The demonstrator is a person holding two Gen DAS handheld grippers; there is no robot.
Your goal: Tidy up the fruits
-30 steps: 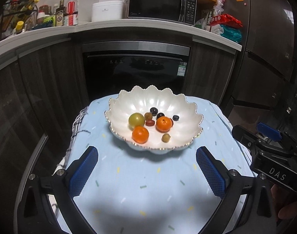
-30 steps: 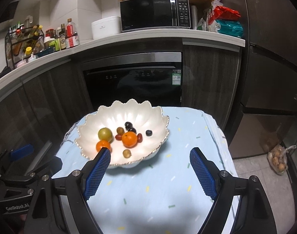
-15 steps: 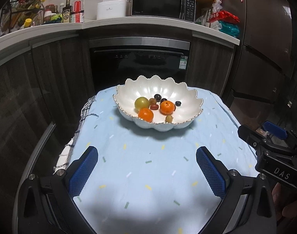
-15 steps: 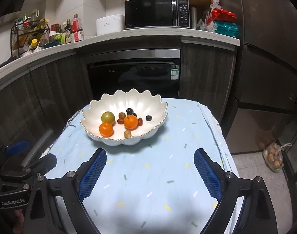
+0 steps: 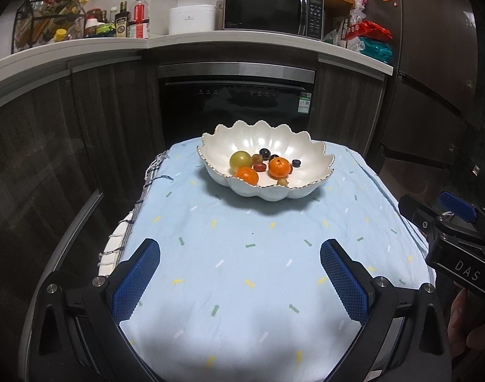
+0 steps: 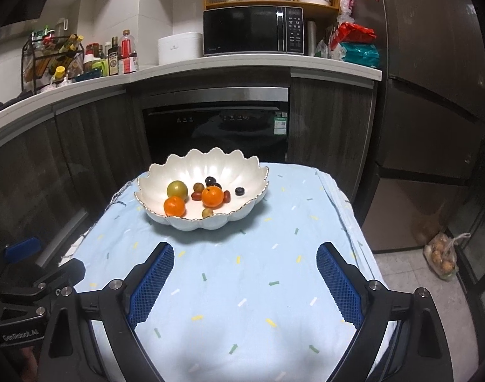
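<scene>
I am holding both hand-held grippers, left [image 5: 239, 273] and right [image 6: 245, 275], wide open and empty; bumping the white scalloped ceramic bowl [image 5: 309, 187] could spill the small fruits [image 5: 279, 166].

The right gripper [image 6: 245, 281] hangs wide apart over the blue-clothed worktop [image 6: 242, 286] — nothing between its blue pads. Farther back sits a white scalloped bowl [image 6: 239, 172] holding two oranges [image 6: 213, 196], a green fruit [image 6: 177, 189] and small dark fruits.

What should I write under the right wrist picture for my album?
Open right gripper hovers over a blue tablecloth, facing a scalloped white bowl of fruit.
</scene>
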